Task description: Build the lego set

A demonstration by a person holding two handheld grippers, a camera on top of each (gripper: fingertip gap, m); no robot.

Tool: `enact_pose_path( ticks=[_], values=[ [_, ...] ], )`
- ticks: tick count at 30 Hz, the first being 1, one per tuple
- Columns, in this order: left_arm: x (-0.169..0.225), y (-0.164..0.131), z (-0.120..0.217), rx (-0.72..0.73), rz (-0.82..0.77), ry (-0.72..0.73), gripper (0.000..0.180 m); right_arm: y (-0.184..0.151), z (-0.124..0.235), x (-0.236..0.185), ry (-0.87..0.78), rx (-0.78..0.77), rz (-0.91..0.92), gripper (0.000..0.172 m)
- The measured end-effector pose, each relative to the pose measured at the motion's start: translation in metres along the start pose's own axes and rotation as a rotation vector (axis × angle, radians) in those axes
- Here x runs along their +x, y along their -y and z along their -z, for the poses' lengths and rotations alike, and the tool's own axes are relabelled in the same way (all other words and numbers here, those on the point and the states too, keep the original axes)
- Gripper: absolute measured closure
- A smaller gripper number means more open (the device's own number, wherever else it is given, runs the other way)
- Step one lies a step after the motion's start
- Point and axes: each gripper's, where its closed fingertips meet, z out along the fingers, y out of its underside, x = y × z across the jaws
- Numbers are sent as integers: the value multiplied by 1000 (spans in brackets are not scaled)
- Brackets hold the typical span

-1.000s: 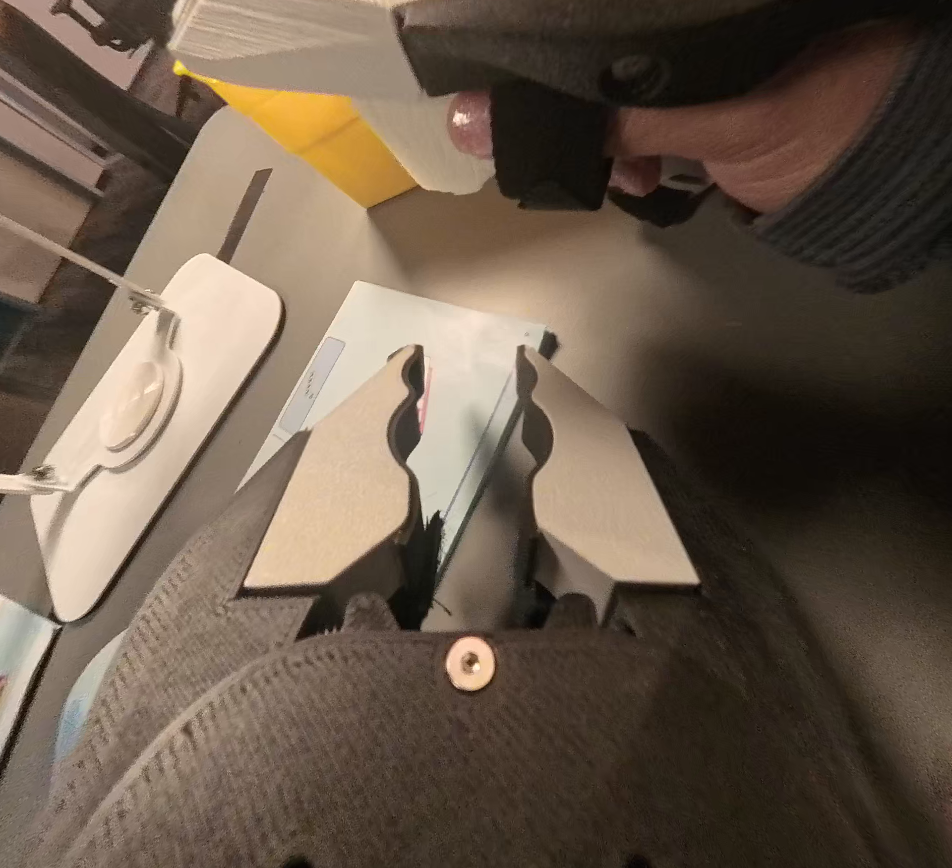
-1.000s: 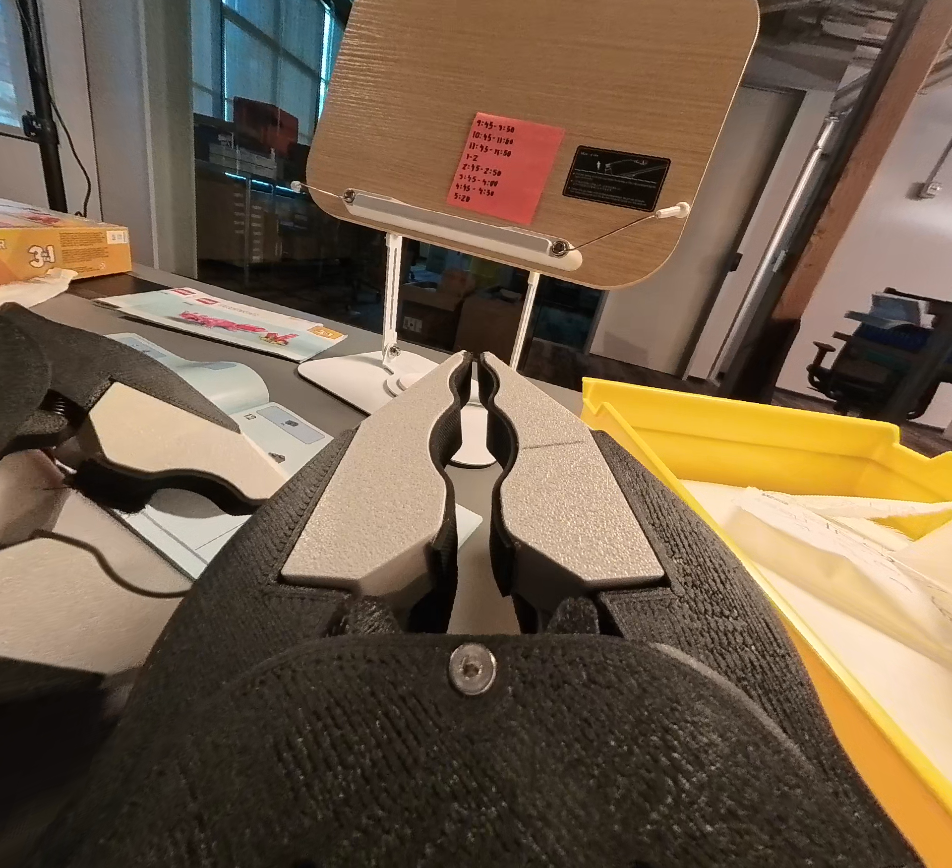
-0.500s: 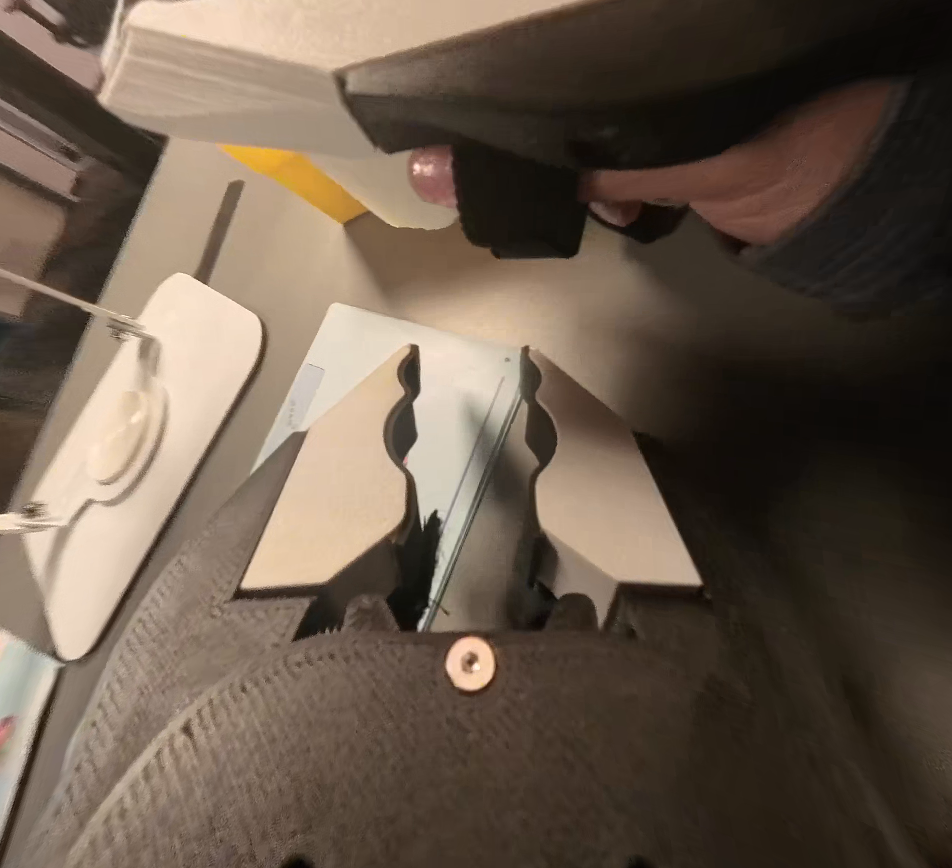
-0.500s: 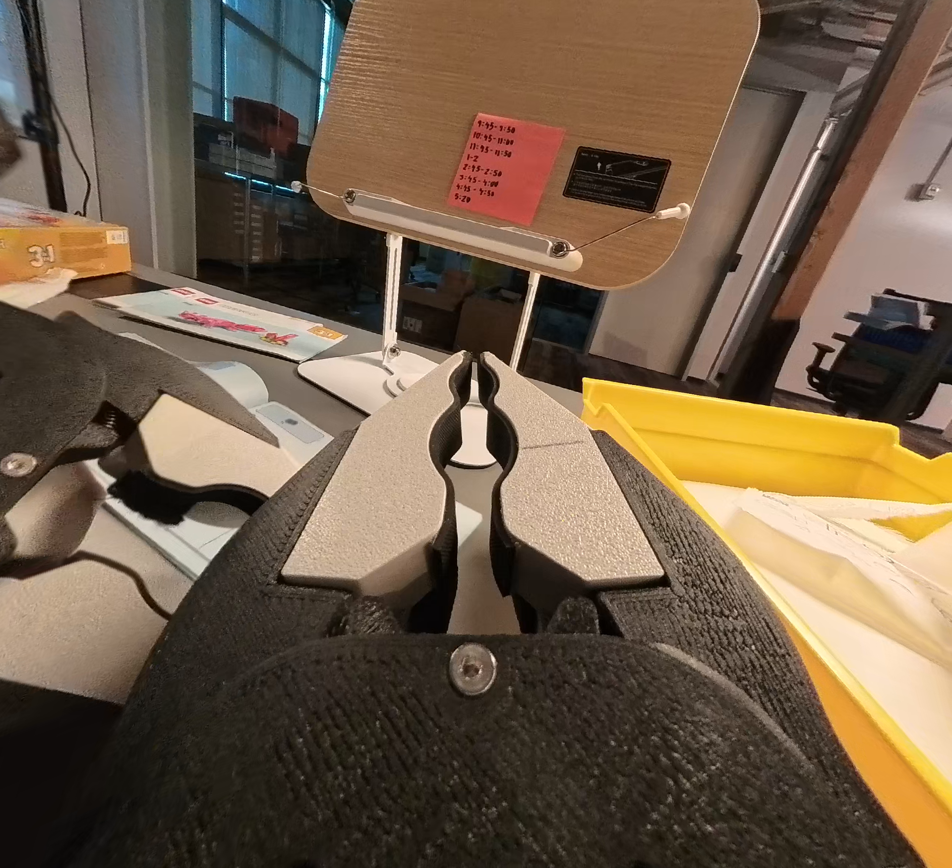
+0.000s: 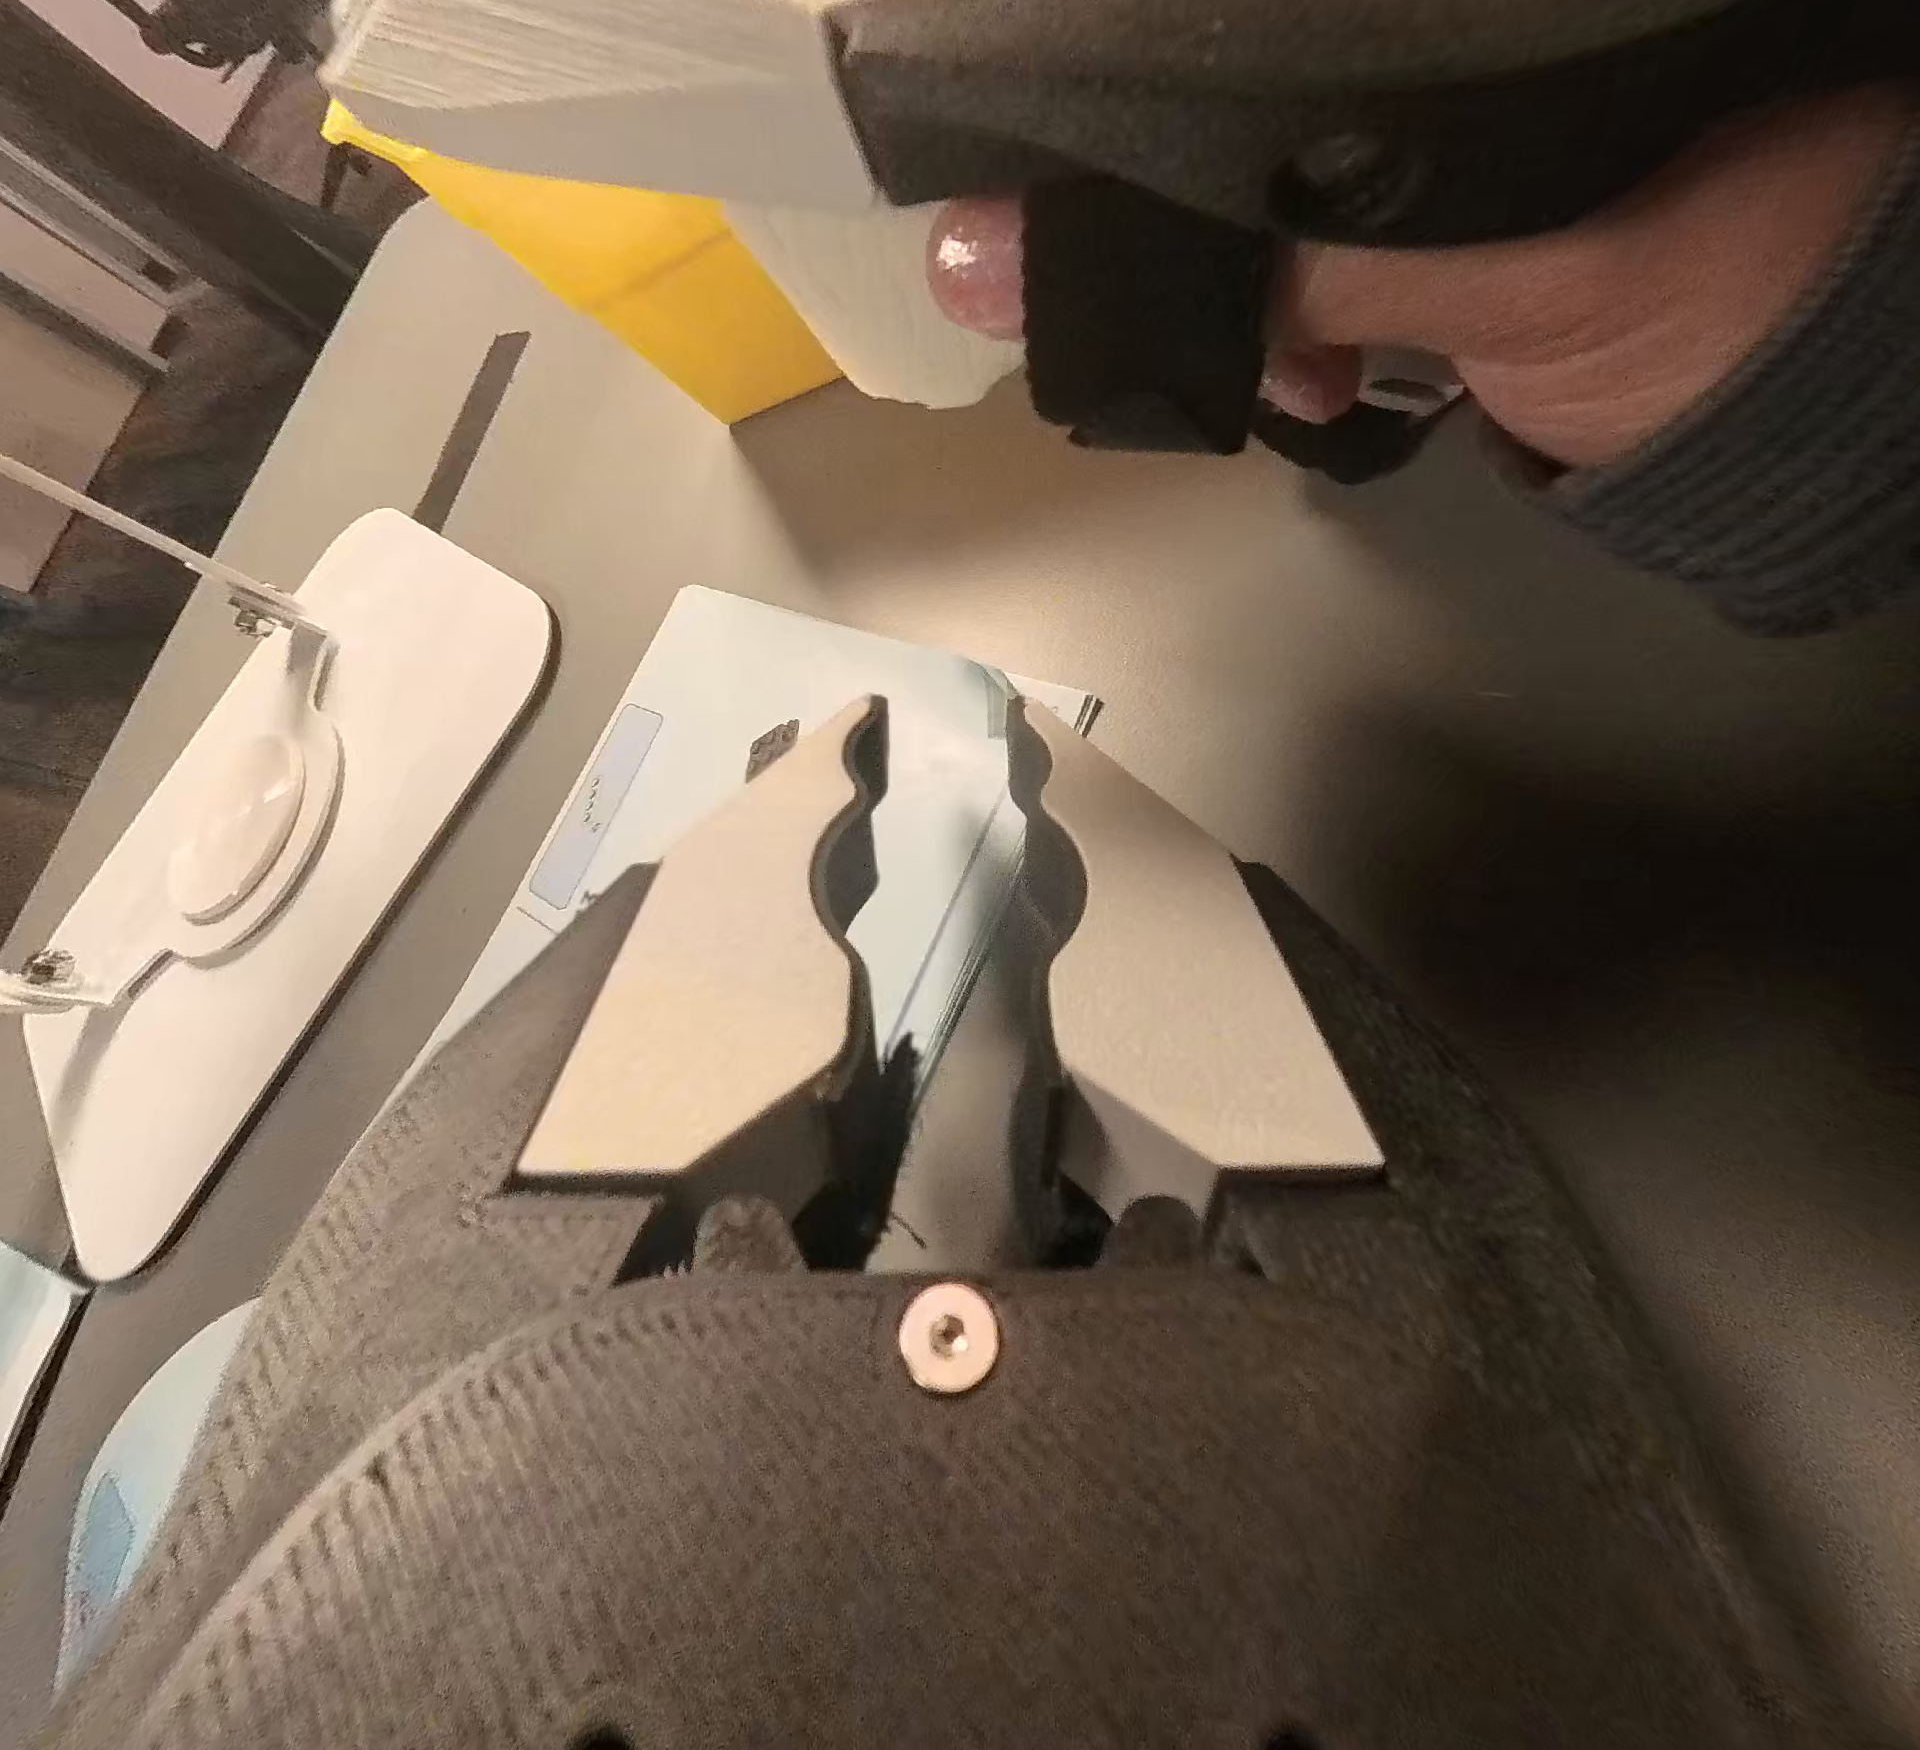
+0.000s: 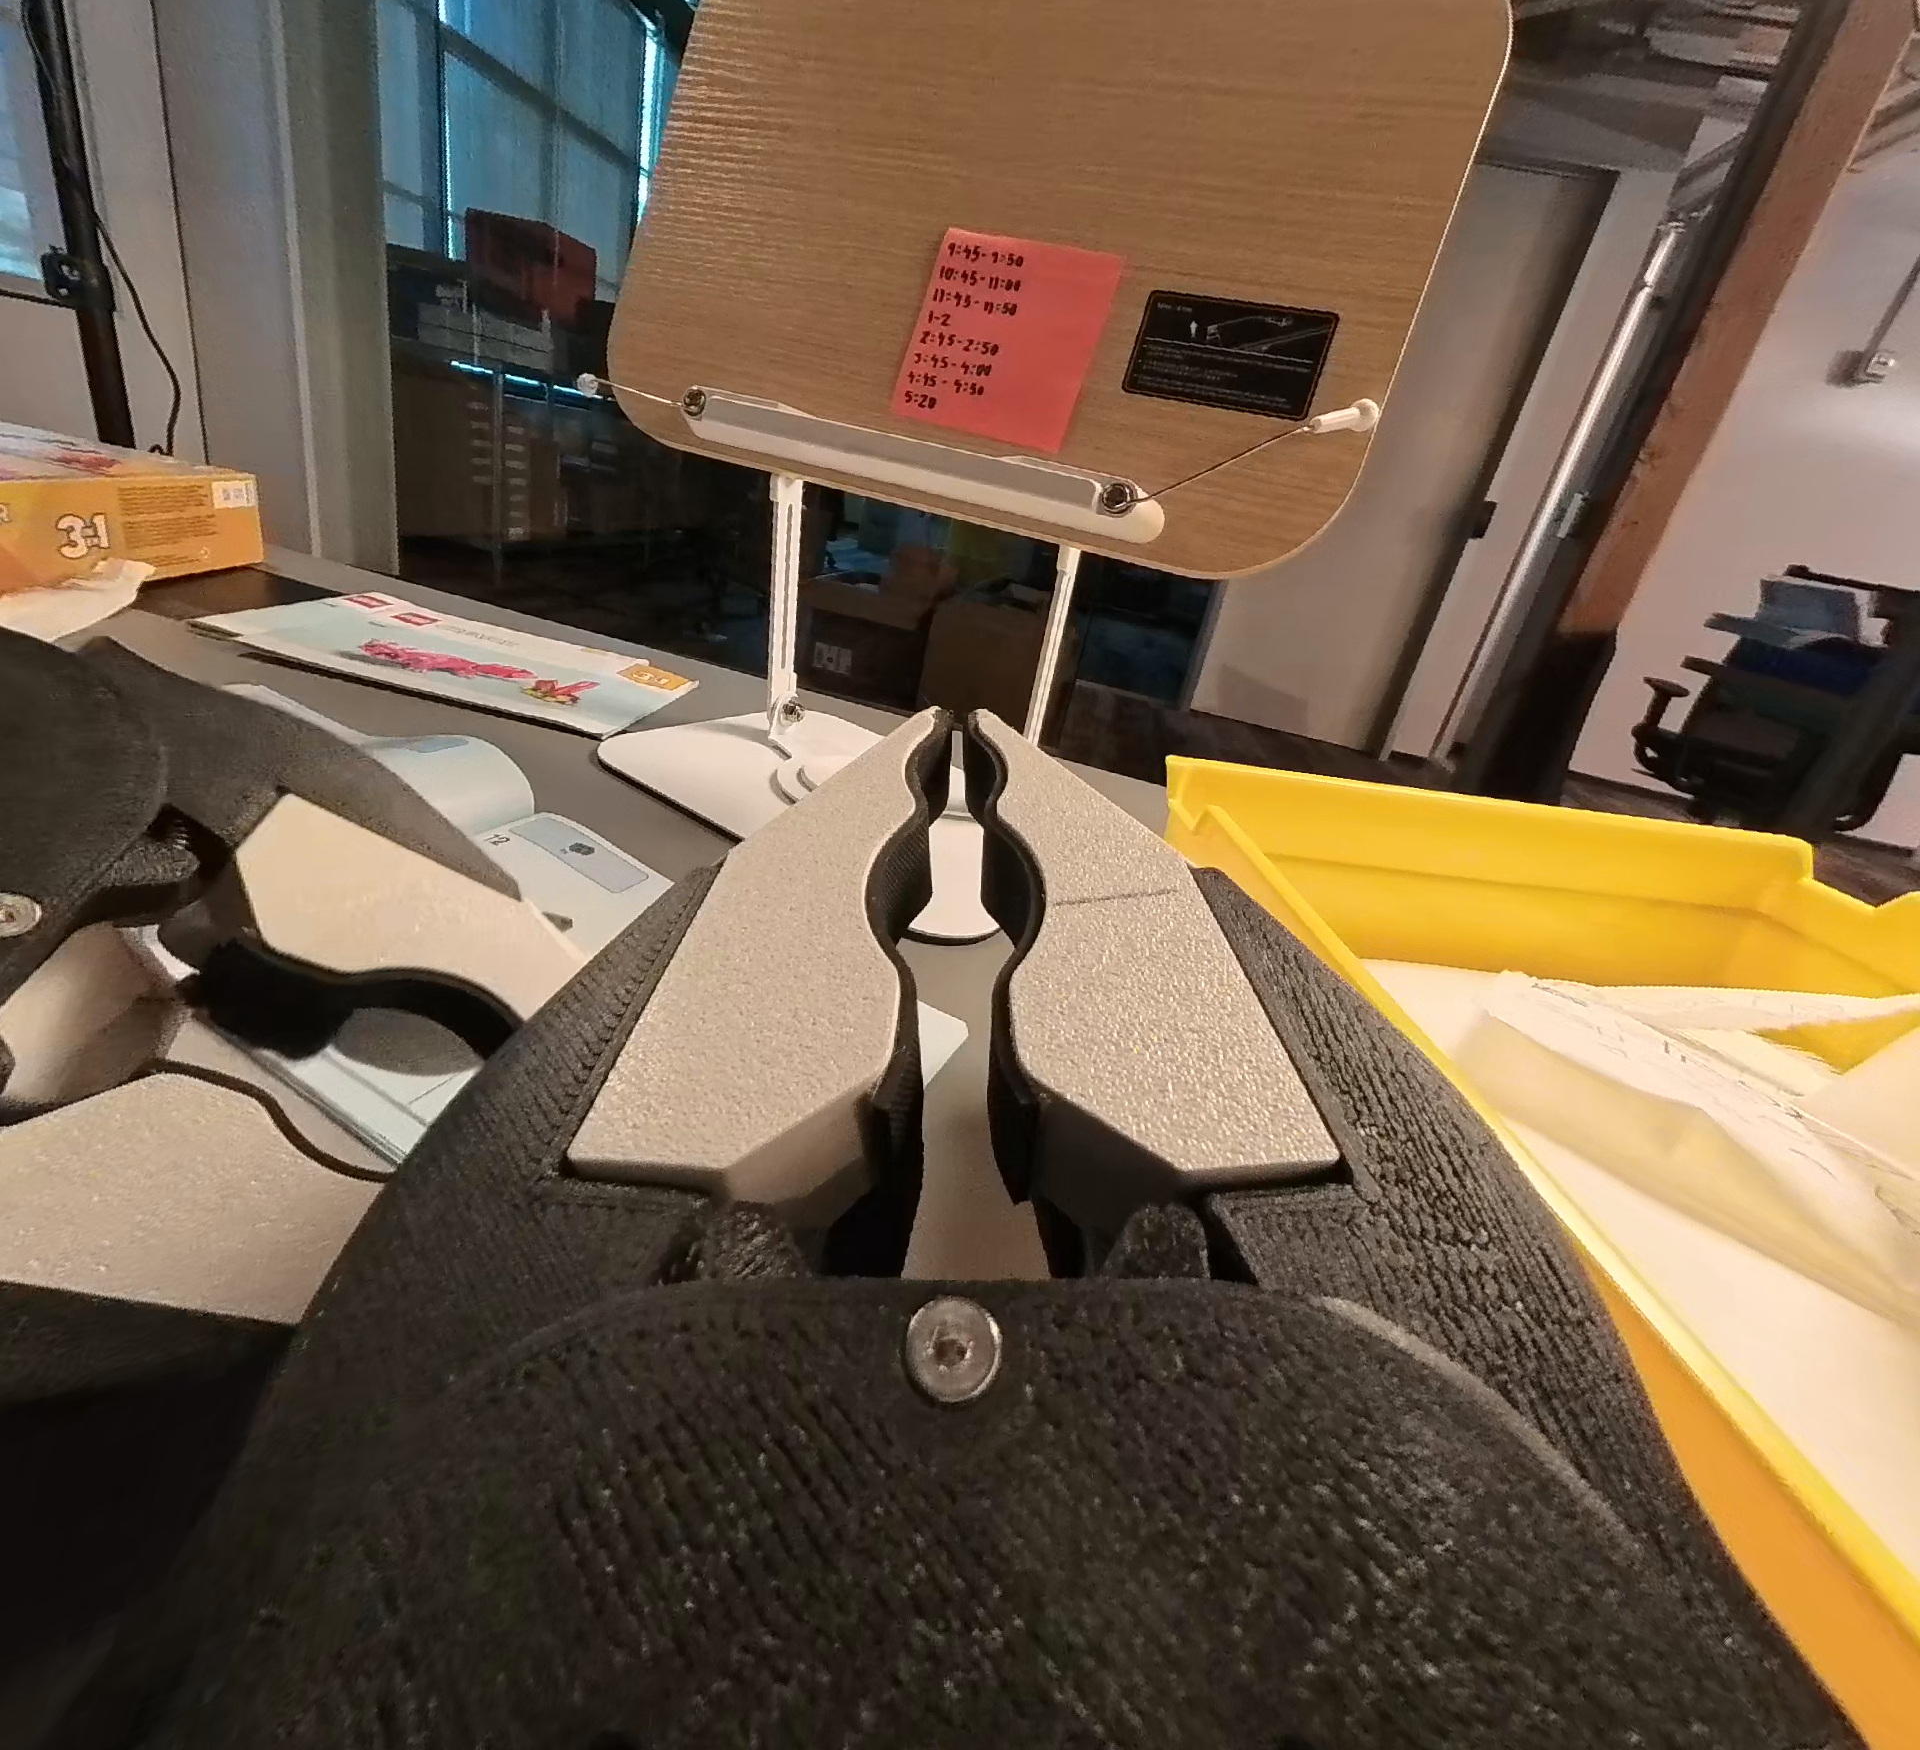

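My left gripper (image 5: 948, 713) hovers low over an open light-blue instruction booklet (image 5: 727, 692) on the grey table (image 5: 1195, 557). Its jaws stand apart, with a lifted page edge running between them. The right finger (image 5: 1164, 952) lies against the page edges, and the left finger (image 5: 727, 952) stands clear of the page. The right wrist view shows its fingers (image 6: 343, 879) above and below the booklet (image 6: 582, 859). My right gripper (image 6: 958, 718) is shut with nothing between its pads. It is held above the table, pointing at a wooden book stand (image 6: 1039, 194).
A yellow bin (image 6: 1455, 869) with white paper (image 6: 1662, 1129) stands to the right. The stand's white base (image 5: 260, 869) lies left of the booklet. A second booklet (image 6: 436, 651) and a yellow box (image 6: 125, 516) lie at the far left. A hand (image 5: 1558, 329) holds the right gripper.
My left gripper's jaws have narrowed around the booklet's page edge, and it has shifted slightly over the booklet. My right gripper stays shut and still.
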Motion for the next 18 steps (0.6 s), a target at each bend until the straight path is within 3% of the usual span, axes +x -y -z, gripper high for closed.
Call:
enact_pose_path(
  ticks=[9,14,18],
  values=[
    [1,-1,0,1,57,-42,164,0,0,0,0,1,-2,172],
    [15,-4,1,-24,170,-217,165,0,0,-1,2,0,1,172],
    [16,-7,-1,-47,212,-246,170,0,-1,-2,4,-1,4,172]
  ],
)
